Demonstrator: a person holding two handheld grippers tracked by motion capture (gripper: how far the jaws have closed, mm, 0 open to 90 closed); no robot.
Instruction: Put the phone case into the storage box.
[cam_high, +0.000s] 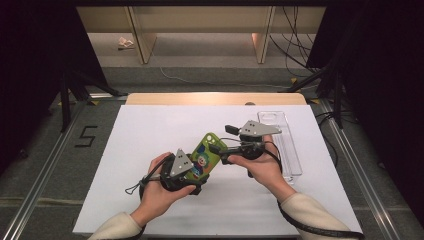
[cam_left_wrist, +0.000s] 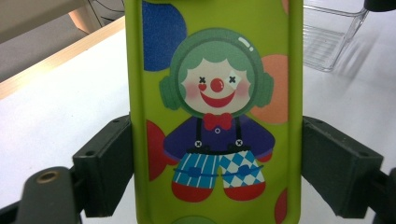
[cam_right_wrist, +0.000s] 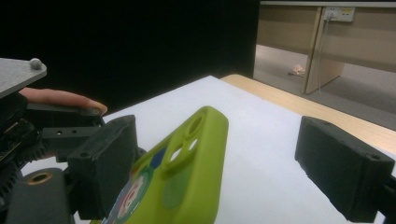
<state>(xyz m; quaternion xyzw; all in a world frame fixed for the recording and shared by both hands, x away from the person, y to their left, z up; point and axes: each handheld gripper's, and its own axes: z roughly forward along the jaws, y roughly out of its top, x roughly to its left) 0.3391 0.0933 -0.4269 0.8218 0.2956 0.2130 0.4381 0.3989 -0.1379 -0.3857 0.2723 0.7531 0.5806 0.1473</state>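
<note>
Two grippers | left gripper (cam_left_wrist: 215, 163) fingers clamp glossy green phone case (cam_left_wrist: 215, 93) | right gripper (cam_right_wrist: 224, 172) fingers wide

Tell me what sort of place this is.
Probably a lab or studio set up for recording: a table under a white sheet, black curtains at both sides, loose cables on the floor, and plain wooden desks beyond.
</note>
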